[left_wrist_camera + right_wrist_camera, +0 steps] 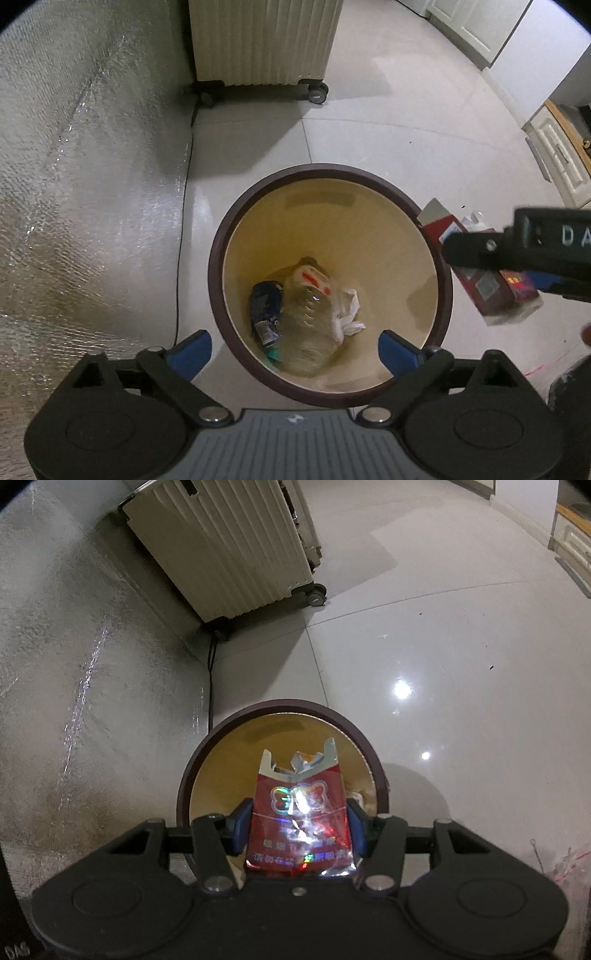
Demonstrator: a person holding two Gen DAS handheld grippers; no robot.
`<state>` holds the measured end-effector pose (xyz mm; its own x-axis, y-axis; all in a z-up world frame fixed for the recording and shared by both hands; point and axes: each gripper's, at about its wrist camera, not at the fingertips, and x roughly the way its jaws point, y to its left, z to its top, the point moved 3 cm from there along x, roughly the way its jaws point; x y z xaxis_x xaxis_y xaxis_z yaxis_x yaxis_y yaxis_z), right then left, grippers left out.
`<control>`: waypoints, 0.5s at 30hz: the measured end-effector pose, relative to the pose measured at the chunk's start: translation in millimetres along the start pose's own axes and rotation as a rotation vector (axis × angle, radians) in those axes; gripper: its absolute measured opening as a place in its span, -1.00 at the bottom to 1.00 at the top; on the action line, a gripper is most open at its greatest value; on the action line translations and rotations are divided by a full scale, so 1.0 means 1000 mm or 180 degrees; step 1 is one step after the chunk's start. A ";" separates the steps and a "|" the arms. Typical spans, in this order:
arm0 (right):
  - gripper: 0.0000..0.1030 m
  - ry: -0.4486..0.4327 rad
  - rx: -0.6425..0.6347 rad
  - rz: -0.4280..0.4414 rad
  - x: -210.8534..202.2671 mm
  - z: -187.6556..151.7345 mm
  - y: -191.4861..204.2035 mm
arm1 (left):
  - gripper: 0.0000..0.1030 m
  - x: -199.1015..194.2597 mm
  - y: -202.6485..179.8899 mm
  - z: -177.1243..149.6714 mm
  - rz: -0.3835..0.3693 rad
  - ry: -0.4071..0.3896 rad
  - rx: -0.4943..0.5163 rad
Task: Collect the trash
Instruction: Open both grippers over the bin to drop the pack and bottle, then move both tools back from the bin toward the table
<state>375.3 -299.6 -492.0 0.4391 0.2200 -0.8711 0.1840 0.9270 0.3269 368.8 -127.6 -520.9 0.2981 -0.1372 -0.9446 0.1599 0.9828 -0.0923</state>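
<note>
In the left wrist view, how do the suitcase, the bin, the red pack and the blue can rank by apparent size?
1. Bin, slightly larger than the suitcase; it is nearer, so this is unsure.
2. Suitcase, cut by the frame.
3. Red pack, partly hidden by the right claw.
4. Blue can.

Dim indoor light with dark fisheye corners that bend straight lines. Ceiling lamps glare on the glossy floor (402, 690); the suitcase (266, 40) casts a soft shadow, and the plastic bottle (314, 325) blurs.

A ribbed cream suitcase (264, 40) on wheels stands beside a silver foil mat (85, 192).
</note>
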 end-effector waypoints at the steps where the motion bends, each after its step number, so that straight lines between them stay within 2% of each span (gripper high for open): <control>1: 0.14 0.0010 0.0027 0.0035 0.002 0.001 -0.001 | 0.95 -0.001 0.000 0.000 0.0007 0.0008 0.0017; 3: 0.80 0.0043 0.0072 0.0084 0.006 0.001 -0.003 | 0.99 -0.003 0.000 -0.002 0.0023 0.0031 0.0025; 15: 0.89 0.0216 -0.0114 0.0030 0.004 -0.015 -0.008 | 1.00 -0.007 0.010 -0.012 0.0083 0.0153 -0.0087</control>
<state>362.6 -301.4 -503.1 0.3799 0.2478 -0.8912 0.1480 0.9348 0.3229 356.8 -115.2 -519.2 0.2561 -0.1060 -0.9608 0.1265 0.9891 -0.0754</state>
